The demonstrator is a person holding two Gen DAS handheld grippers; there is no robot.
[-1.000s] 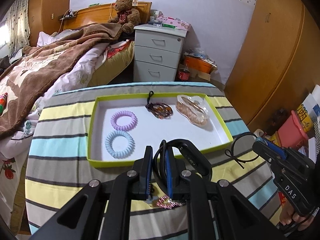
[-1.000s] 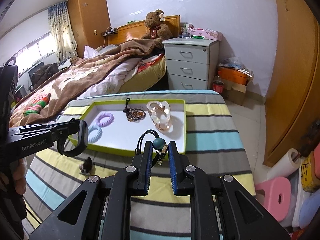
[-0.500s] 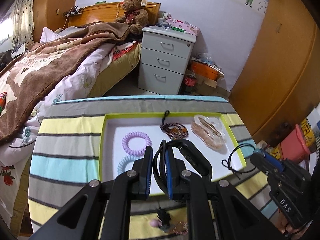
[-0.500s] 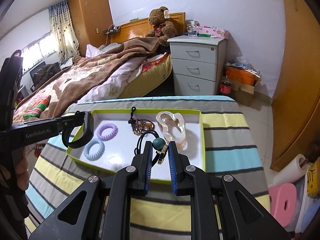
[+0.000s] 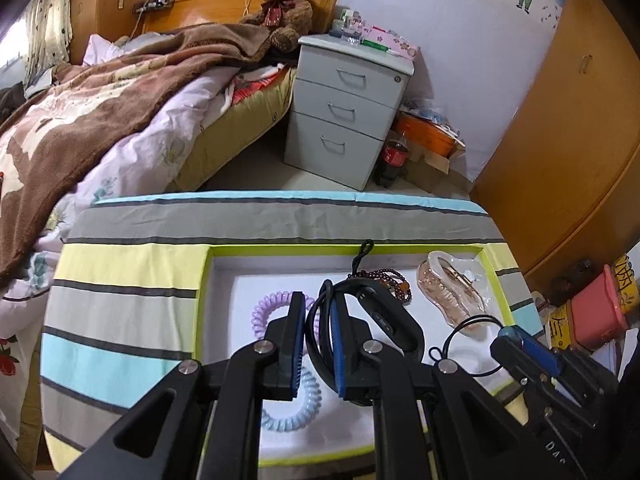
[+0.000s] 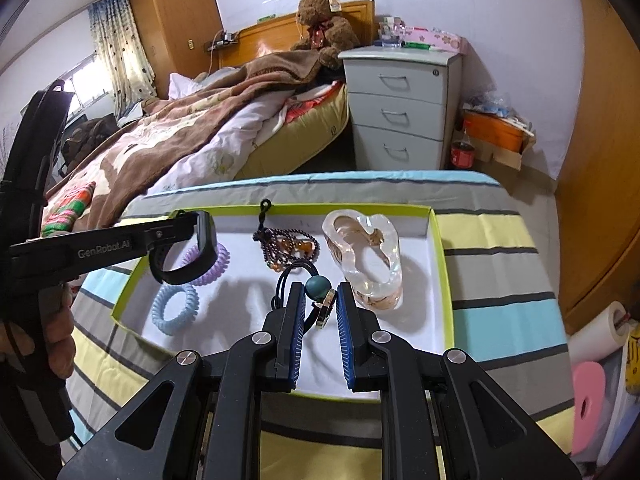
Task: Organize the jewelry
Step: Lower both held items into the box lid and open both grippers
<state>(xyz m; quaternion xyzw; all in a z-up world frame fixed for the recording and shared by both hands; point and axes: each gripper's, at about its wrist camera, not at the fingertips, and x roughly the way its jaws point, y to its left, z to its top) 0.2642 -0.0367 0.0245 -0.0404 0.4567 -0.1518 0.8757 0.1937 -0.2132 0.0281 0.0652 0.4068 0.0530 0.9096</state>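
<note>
- left hand-held gripper (image 5: 316, 344) pinches a black wristband (image 5: 384, 316) above the tray (image 5: 202, 304); a loose pinch could let it fall onto the coiled hair ties (image 6: 176, 308).
- right hand-held gripper (image 6: 320, 316) pinches a beaded cord (image 6: 316, 286) over the tray; its dangling loop could snag the bead bracelet (image 6: 290, 246) there.

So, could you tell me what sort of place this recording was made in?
Most likely a home bedroom, perhaps a child's: a bed with a brown blanket, a teddy bear at the headboard, and a grey bedside drawer unit beside it.
</note>
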